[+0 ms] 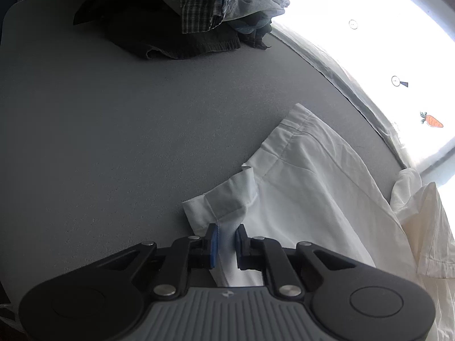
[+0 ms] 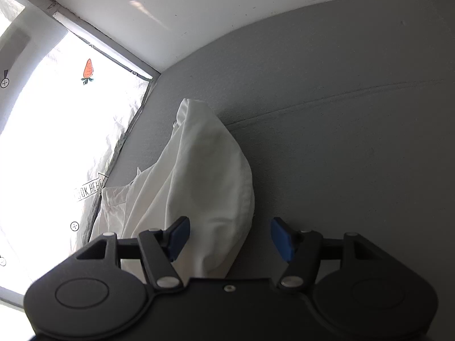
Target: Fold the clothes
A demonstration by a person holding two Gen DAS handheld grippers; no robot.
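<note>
On the grey table (image 1: 99,142) I have the left gripper (image 1: 226,237) pinched on the white shirt (image 1: 312,184) cuff, right gripper (image 2: 229,237) agape over cloth; next, seize and fold.

White shirt (image 1: 312,187) across the grey bench (image 1: 113,130), plain, no print, its stitched seams the same white. Left gripper (image 1: 227,241): black arms, blue pads on the fingers (image 1: 213,244), ribbed grey body below. Right gripper (image 2: 230,238): black too, with the same blue on its fingers (image 2: 281,238). At the far end, a pile of clothes (image 1: 199,8): a dark blue-and-white check, pale grey-blue cloth, black fabric underneath. Beside the bench, a bright white sheet (image 2: 57,147) printed with orange carrots (image 2: 88,68) with dark green tops, small black circle marks and black lettering. White wall (image 2: 199,8) behind.
</note>
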